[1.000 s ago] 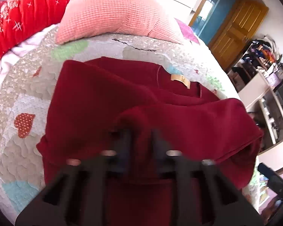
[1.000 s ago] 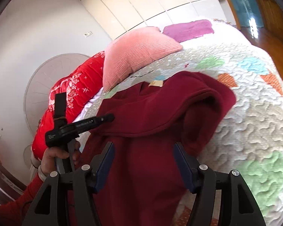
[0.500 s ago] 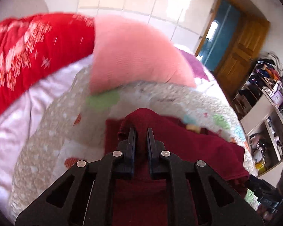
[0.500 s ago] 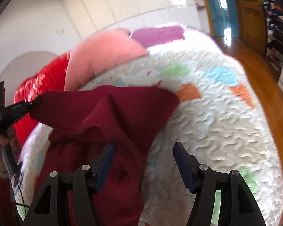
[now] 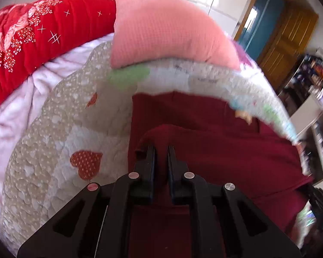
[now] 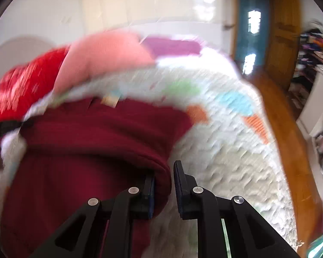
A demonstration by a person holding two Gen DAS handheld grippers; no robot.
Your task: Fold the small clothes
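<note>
Quilted bed point(image 5: 60, 133), both grippers pinching folded maroon sweater point(image 5: 215, 150)

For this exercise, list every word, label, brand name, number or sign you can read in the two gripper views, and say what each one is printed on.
No text can be read in either view.
The tan neck label on the dark red sweater: too small and blurred to read.
Items on the shelves by the door: blurred, nothing legible.
The red blanket carries only flower and star patterns, no words.
</note>
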